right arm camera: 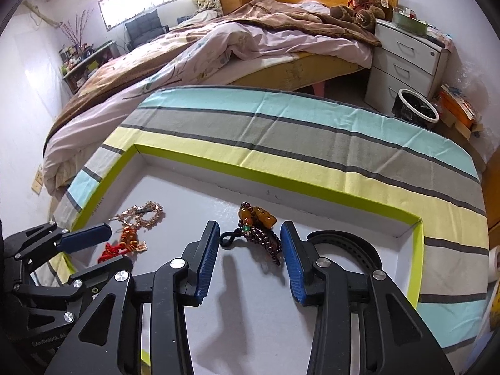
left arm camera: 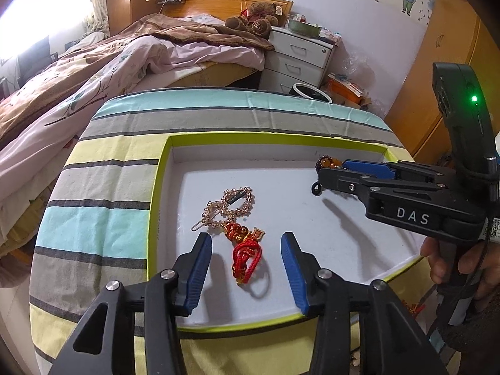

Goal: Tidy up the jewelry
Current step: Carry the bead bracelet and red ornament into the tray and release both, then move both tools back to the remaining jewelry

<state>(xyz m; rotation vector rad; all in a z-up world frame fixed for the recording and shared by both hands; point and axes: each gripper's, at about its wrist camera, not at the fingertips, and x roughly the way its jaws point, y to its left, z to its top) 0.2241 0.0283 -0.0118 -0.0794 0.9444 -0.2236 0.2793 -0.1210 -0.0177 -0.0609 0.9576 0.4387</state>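
Observation:
A shallow white tray with a lime-green rim (left arm camera: 162, 168) (right arm camera: 312, 187) lies on a striped cloth. In it are a gold rhinestone hair clip (left arm camera: 229, 206) (right arm camera: 147, 214), a red knotted charm (left arm camera: 245, 250) (right arm camera: 125, 243) and a dark bead bracelet with amber pendant (right arm camera: 261, 228) (left arm camera: 328, 162). My left gripper (left arm camera: 247, 240) is open, its fingers either side of the red charm. My right gripper (right arm camera: 250, 231) is open, its fingers either side of the bead bracelet; it also shows in the left wrist view (left arm camera: 331, 172).
The striped cloth (left arm camera: 125, 143) (right arm camera: 281, 125) covers the table. A black perforated band (right arm camera: 353, 243) lies in the tray's right corner. Behind are a bed (right arm camera: 218, 47), white drawers (right arm camera: 403, 62) and a bin (right arm camera: 415, 109).

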